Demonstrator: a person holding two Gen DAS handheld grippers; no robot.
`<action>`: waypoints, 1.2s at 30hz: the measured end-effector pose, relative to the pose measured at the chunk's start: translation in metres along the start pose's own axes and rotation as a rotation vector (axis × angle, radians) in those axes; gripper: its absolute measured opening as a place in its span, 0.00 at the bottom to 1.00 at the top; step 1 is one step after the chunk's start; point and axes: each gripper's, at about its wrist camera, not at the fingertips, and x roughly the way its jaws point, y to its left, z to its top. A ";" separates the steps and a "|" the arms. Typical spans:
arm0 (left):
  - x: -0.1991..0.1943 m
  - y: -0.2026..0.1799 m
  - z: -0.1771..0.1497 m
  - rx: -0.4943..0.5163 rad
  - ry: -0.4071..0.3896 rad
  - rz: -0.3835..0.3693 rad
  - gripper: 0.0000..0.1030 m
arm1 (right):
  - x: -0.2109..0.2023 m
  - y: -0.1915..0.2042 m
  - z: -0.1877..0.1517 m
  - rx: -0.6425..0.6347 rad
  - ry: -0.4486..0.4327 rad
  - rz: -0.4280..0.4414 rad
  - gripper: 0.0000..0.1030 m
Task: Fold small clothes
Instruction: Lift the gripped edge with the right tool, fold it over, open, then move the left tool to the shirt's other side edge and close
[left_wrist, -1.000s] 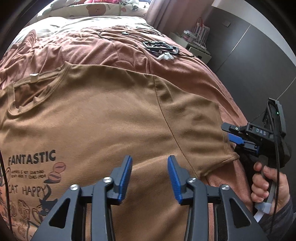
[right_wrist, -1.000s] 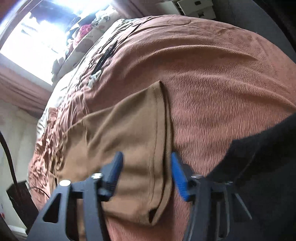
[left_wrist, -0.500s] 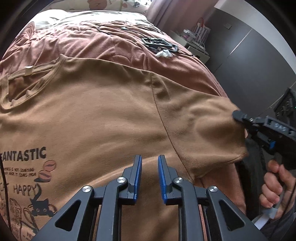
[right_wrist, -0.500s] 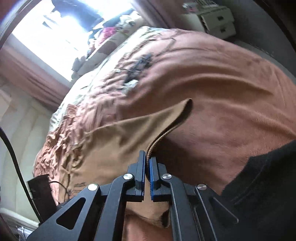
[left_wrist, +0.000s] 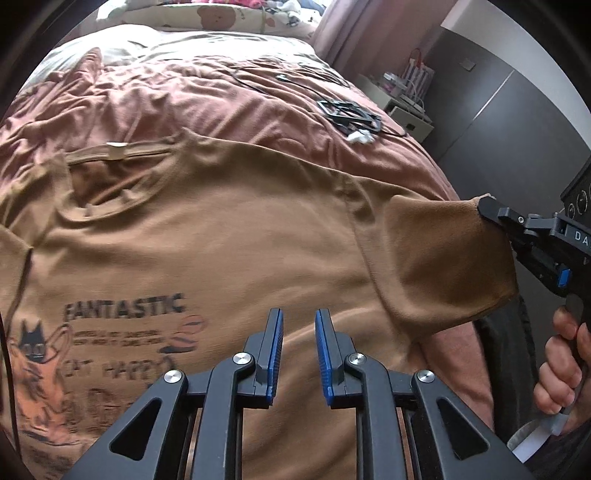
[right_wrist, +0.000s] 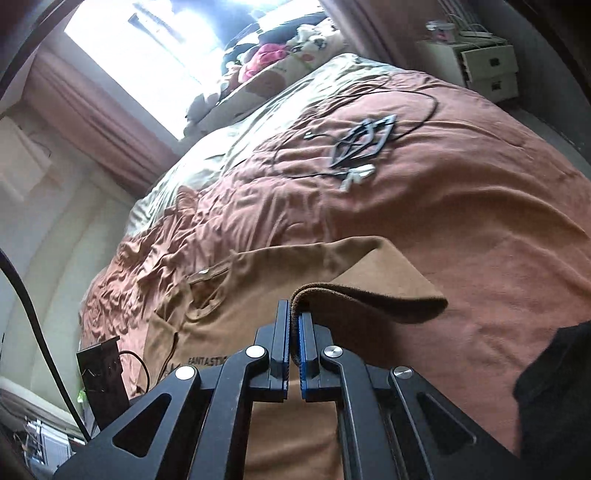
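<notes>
With my right gripper (right_wrist: 293, 332) clamped on the sleeve (left_wrist: 443, 258) to fold it inward, my left gripper (left_wrist: 298, 350) hovers narrow and empty above the t-shirt (left_wrist: 221, 240)

The small print under "FANTASTIC" on the t-shirt (left_wrist: 229, 258) is blurred, and the shirt's hem is cut off.

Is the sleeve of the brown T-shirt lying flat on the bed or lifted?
Lifted: the right gripper pinches the sleeve hem, holding it above the bedspread.
</notes>
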 end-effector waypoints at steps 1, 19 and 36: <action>-0.003 0.004 -0.001 -0.003 0.001 0.006 0.19 | 0.004 0.004 0.000 -0.002 0.003 0.004 0.00; -0.038 0.074 -0.004 -0.083 -0.006 0.101 0.19 | 0.108 0.071 -0.024 -0.191 0.215 -0.011 0.01; -0.020 0.035 0.008 -0.014 -0.001 0.092 0.19 | 0.049 0.017 -0.017 -0.100 0.079 -0.075 0.83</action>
